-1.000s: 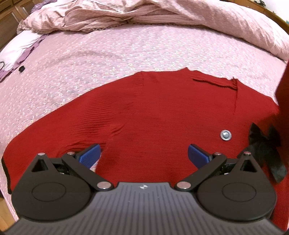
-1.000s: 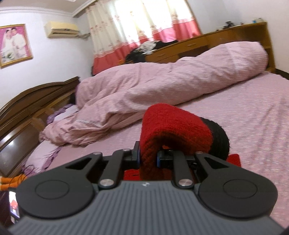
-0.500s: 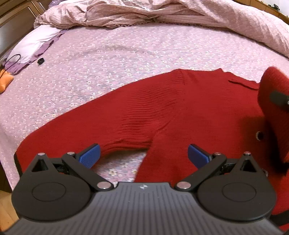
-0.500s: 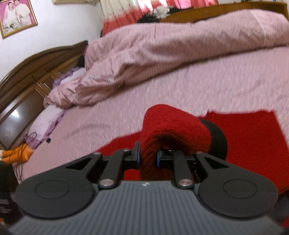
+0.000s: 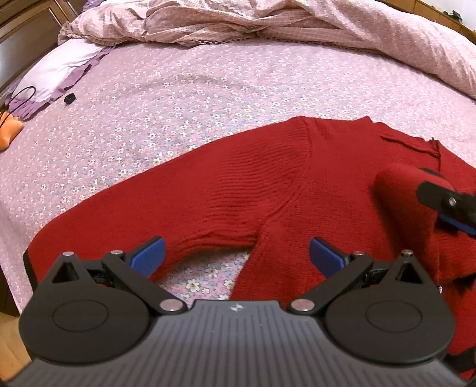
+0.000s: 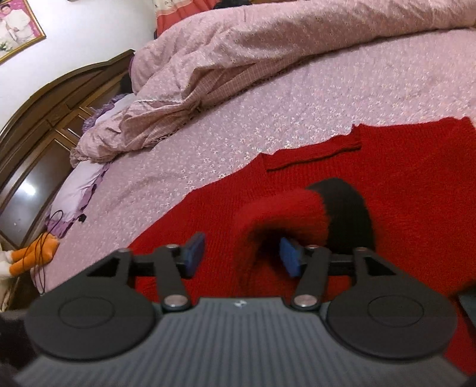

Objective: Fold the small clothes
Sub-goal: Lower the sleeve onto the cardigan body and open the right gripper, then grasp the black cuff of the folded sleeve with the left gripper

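Note:
A red knitted sweater [image 5: 267, 190] lies spread flat on the flowered pink bedsheet [image 5: 184, 98]. Its left sleeve [image 5: 125, 214] stretches out toward the bed's left edge. My left gripper [image 5: 236, 257] hovers open over the armpit gap, holding nothing. The right sleeve [image 6: 282, 214], with a black cuff [image 6: 348, 214], is folded over onto the sweater's body. My right gripper [image 6: 241, 256] is opening. The sleeve's fold still drapes over the right pad, and the left pad stands clear of it. In the left wrist view that folded sleeve [image 5: 398, 196] and a right finger [image 5: 437, 195] show at the right edge.
A crumpled pink quilt [image 5: 267, 20] fills the far side of the bed. A lilac pillow [image 5: 59, 68], a small black object [image 5: 69, 98] and an orange soft toy [image 6: 32, 256] with a cable lie by the wooden headboard [image 6: 44, 125]. The bed's left edge [image 5: 12, 285] drops to the floor.
The right gripper came down with the sleeve onto the sweater's body and its jaws have parted from the fabric. The left gripper slid left toward the armpit, then held still.

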Action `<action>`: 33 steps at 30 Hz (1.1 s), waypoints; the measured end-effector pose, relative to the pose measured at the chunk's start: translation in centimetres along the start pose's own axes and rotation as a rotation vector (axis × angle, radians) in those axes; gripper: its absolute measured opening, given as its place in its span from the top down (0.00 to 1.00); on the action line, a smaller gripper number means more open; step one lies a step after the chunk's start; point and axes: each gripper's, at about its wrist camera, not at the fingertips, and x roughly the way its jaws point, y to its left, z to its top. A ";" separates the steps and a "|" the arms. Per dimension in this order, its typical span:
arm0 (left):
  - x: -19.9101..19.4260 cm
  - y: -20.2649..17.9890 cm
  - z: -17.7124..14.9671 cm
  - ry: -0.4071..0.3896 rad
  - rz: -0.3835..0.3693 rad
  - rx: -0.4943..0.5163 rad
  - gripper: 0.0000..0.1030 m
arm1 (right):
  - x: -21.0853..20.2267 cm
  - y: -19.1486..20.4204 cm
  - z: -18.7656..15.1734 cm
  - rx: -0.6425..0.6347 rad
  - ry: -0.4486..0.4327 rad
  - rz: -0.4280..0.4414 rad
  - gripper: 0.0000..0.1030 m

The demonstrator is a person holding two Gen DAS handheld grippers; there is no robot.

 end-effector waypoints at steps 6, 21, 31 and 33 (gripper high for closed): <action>-1.2 -1.6 -0.2 -0.020 -0.048 0.029 0.00 | -3.4 -0.9 -1.0 -0.023 -0.001 0.012 0.42; -1.5 -13.5 1.7 -0.093 -0.151 0.251 0.00 | -9.8 -9.7 -3.3 0.122 -0.046 -0.247 0.42; 1.5 -19.8 1.5 -0.146 -0.067 0.402 0.00 | -11.0 -11.7 -3.8 0.165 -0.078 -0.250 0.42; 2.1 -20.5 1.3 -0.166 -0.069 0.433 0.00 | -11.0 -11.9 -3.9 0.169 -0.079 -0.244 0.42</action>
